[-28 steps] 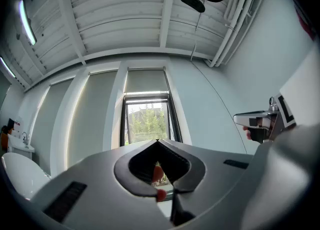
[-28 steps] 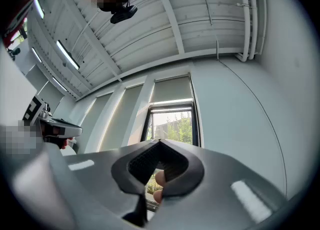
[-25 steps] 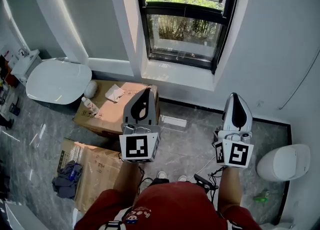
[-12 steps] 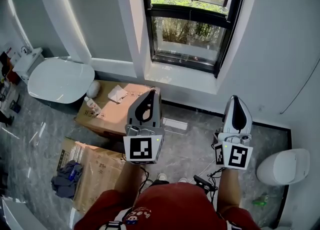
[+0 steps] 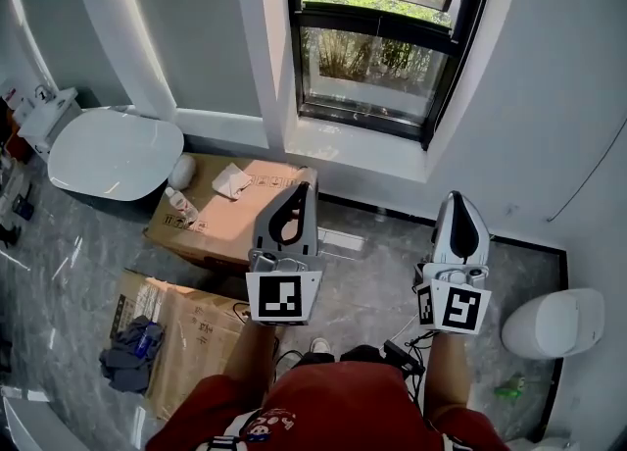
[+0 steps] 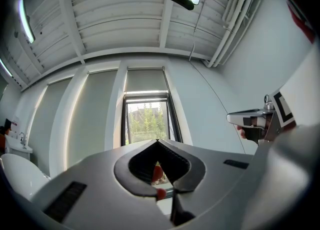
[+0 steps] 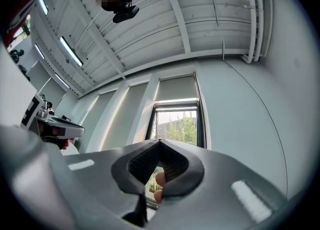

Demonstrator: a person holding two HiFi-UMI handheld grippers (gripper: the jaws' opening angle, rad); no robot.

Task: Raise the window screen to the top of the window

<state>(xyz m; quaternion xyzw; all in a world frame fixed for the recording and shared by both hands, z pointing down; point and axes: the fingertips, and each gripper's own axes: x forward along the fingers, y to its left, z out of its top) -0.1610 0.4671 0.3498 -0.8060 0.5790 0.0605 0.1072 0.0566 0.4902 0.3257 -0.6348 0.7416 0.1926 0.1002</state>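
Note:
A tall black-framed window (image 5: 377,67) stands in the far wall above a white sill (image 5: 343,150). In the gripper views a grey screen (image 6: 145,80) covers its upper part, down to a bar above the clear glass (image 6: 146,124). The same screen (image 7: 176,90) shows in the right gripper view. My left gripper (image 5: 296,189) is shut and holds nothing. It is held over the floor short of the sill and points at the window. My right gripper (image 5: 458,200) is shut and empty too, level with the left one and to its right. Neither touches the window.
A cardboard box (image 5: 230,209) with a bottle and a rag sits left of my left gripper, and a second box (image 5: 181,326) lies nearer me. A white tub (image 5: 113,153) stands at left and a white toilet (image 5: 554,322) at right. Cables (image 5: 407,351) lie by my feet.
Both grippers have moved a little toward the window wall, the left one also drifting right. Their jaws stay shut.

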